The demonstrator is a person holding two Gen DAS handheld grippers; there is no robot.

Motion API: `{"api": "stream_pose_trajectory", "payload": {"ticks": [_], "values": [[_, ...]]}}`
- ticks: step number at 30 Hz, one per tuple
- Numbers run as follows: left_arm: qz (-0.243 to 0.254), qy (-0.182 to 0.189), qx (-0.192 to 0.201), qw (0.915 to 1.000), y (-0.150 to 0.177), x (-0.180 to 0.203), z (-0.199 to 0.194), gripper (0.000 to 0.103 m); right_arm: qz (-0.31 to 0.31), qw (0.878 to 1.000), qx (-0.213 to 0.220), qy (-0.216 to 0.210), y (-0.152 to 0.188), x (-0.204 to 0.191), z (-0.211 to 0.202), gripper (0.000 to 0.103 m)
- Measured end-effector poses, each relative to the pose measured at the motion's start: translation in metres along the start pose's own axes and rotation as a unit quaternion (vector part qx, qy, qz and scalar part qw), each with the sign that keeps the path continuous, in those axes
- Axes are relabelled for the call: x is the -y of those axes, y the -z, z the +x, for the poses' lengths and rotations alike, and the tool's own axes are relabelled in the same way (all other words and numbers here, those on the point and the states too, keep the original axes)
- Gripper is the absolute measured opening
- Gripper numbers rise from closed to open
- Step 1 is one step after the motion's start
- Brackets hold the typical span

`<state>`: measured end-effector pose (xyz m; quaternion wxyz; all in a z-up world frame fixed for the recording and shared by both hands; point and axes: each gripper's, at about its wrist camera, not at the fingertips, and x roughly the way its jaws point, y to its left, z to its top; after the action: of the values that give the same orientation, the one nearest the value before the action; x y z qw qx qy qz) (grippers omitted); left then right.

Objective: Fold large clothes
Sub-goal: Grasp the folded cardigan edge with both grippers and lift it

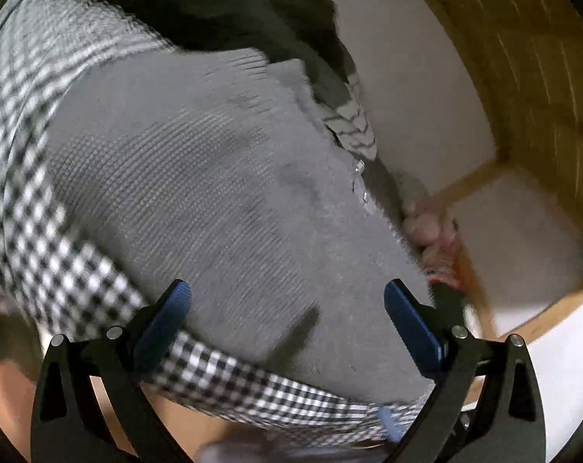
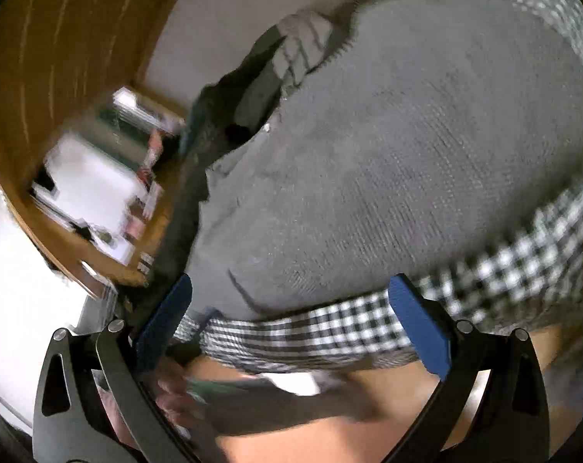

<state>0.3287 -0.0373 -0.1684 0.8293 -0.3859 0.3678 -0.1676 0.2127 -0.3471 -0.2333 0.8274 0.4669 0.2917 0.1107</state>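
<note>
Grey ribbed sweater spread flat on checked cloth, its hem edge at 6 o'clock, wooden shelf at 2 o'clock, left gripper and right gripper fingers wide, holding nothing

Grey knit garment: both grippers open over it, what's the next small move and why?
Probably lower the left gripper and right gripper to pinch the near edge of the grey knit garment, just above the checkered cloth it lies on. Both are open and hold nothing, and the garment lies spread out flat. Motion blur hides the hem's exact line.
</note>
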Motion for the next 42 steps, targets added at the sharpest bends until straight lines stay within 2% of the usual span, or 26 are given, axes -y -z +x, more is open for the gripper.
{"api": "stream_pose_trajectory", "payload": {"ticks": [2,5,8,10,12,14,17,18,20,21,22,23,24,26,28,31,34,35,38,42], "values": [[-0.047,0.02,-0.001,0.9987,0.007,-0.015,0.001,0.098,0.064,0.997,0.008,-0.041,0.002,0.022,-0.001,0.1],[-0.103,0.046,-0.017,0.9935,0.016,-0.036,0.013,0.098,0.154,0.983,0.028,-0.093,0.006,0.058,-0.002,0.1],[-0.136,0.083,-0.024,0.9869,0.017,-0.049,0.031,0.098,0.179,0.975,0.051,-0.121,0.004,0.069,-0.001,0.1],[-0.149,0.101,-0.014,0.9837,0.012,-0.054,0.041,0.098,0.195,0.971,0.058,-0.122,0.0,0.073,0.004,0.1],[-0.15,0.095,-0.002,0.9841,0.007,-0.057,0.046,0.098,0.231,0.962,0.069,-0.129,-0.001,0.083,0.01,0.1],[-0.166,0.101,-0.004,0.981,0.004,-0.063,0.054,0.098,0.238,0.961,0.09,-0.109,-0.002,0.089,0.014,0.098],[-0.185,0.112,-0.004,0.9763,0.0,-0.071,0.06,0.098,0.25,0.958,0.112,-0.086,-0.004,0.092,0.013,0.09],[-0.19,0.116,-0.004,0.975,0.0,-0.073,0.061,0.098,0.253,0.957,0.114,-0.088,-0.003,0.093,0.013,0.089],[-0.187,0.119,-0.009,0.975,-0.001,-0.072,0.064,0.097,0.245,0.958,0.117,-0.09,-0.001,0.089,0.012,0.082],[-0.189,0.121,-0.011,0.9744,-0.004,-0.073,0.065,0.094,0.238,0.959,0.119,-0.092,-0.002,0.087,0.011,0.064],[-0.189,0.116,-0.012,0.975,-0.007,-0.074,0.064,0.073,0.233,0.961,0.12,-0.092,-0.004,0.087,0.007,0.049],[-0.187,0.106,-0.012,0.9767,-0.014,-0.076,0.064,0.045,0.227,0.961,0.124,-0.099,-0.006,0.084,0.004,0.042],[-0.18,0.102,-0.014,0.9783,-0.019,-0.076,0.063,0.039,0.222,0.961,0.125,-0.107,-0.008,0.082,0.002,0.031],[-0.152,0.099,-0.019,0.9832,-0.023,-0.069,0.062,0.03,0.208,0.963,0.128,-0.118,-0.013,0.076,-0.004,0.024],[-0.126,0.089,-0.018,0.9879,-0.027,-0.057,0.058,0.027,0.199,0.965,0.127,-0.112,-0.017,0.068,-0.006,0.015],[-0.08,0.061,-0.016,0.9948,-0.032,-0.033,0.049,0.022,0.181,0.971,0.129,-0.09,-0.02,0.052,-0.015,0.014],[-0.031,0.036,-0.01,0.9988,-0.037,-0.006,0.04,0.016,0.171,0.971,0.138,-0.091,-0.026,0.037,-0.028,0.014],[-0.001,0.023,-0.004,0.9997,-0.039,0.009,0.038,0.014,0.171,0.97,0.141,-0.1,-0.029,0.03,-0.033,0.014],[0.071,0.008,0.014,0.9974,-0.045,0.056,0.05,0.014,0.156,0.969,0.153,-0.115,-0.042,0.013,-0.04,0.014],[0.108,0.011,0.028,0.9937,-0.057,0.085,0.056,0.014,0.111,0.972,0.16,-0.13,-0.07,-0.005,-0.046,0.014]]}}
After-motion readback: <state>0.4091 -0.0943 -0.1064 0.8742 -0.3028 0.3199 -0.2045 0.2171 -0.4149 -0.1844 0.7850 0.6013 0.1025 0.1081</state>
